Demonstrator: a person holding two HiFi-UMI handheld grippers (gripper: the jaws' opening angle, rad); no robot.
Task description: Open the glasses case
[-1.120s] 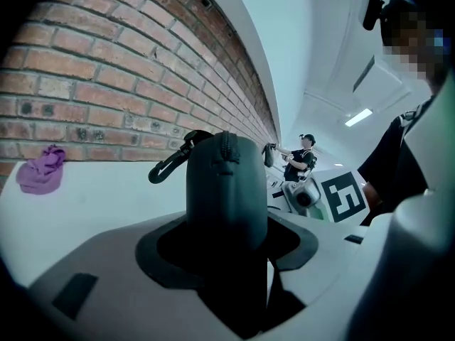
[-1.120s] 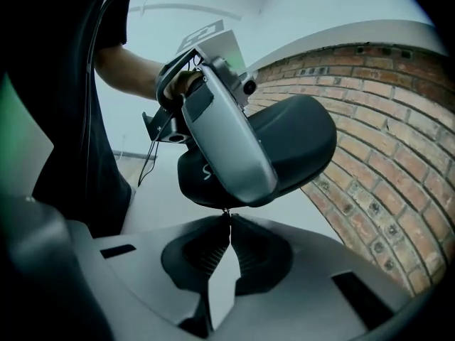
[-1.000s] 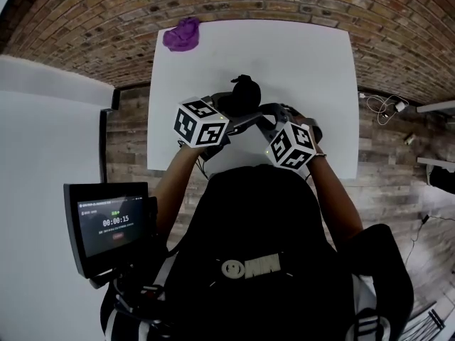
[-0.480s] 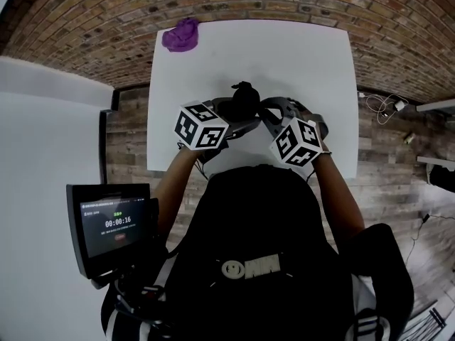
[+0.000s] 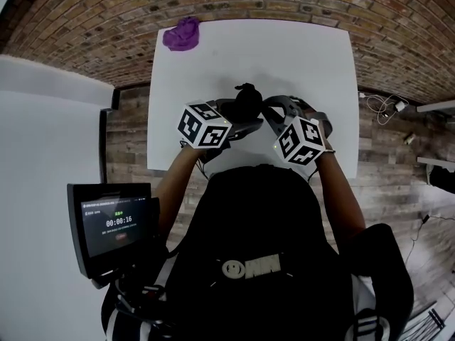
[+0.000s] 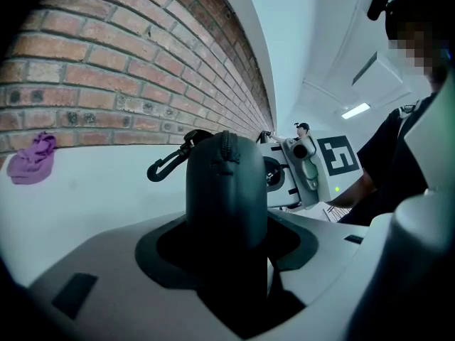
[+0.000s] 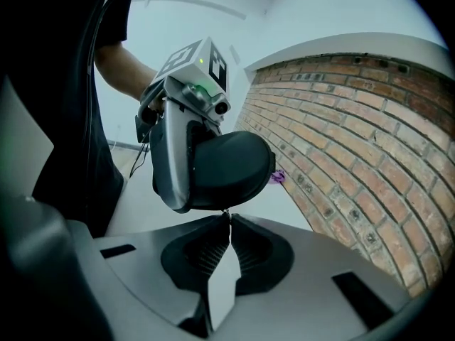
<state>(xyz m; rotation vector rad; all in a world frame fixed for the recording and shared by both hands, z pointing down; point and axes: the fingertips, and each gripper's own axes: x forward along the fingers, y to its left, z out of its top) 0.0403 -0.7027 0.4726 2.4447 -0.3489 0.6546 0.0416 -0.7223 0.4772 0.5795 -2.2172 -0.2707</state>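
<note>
Glasses case [image 5: 247,101] sits above the near half of the white table [image 5: 298,62], held up between the two grippers. Compared with a second ago, the right gripper [image 5: 269,109] and its marker cube [image 5: 302,141] have slid slightly to the right in the head view. The left gripper [image 5: 242,119] has crept a little the same way, and the case has shifted slightly with them. The timer on the small screen [image 5: 115,222] has ticked on by one.

The case [image 6: 226,183] is a dark, matte, hard-looking shell with a rounded, domed end. A zip seam [image 6: 226,148] runs over its crown, and a black snap hook [image 6: 167,163] hangs off one side. The left gripper [image 6: 226,240] has its jaws spread wide around the shell and clamped on it, the dark pads pressing both flanks.

From the right gripper view the case [image 7: 231,165] reads as a smooth, oval clamshell. The right gripper [image 7: 227,219] has its ribbed pads closed tight together, nipping a tiny glinting zip tab [image 7: 227,214] at the case's lower edge.

A crumpled purple cloth [image 5: 182,34] lies at the far left corner of the table, by the rough brick wall [image 5: 85,41].
</note>
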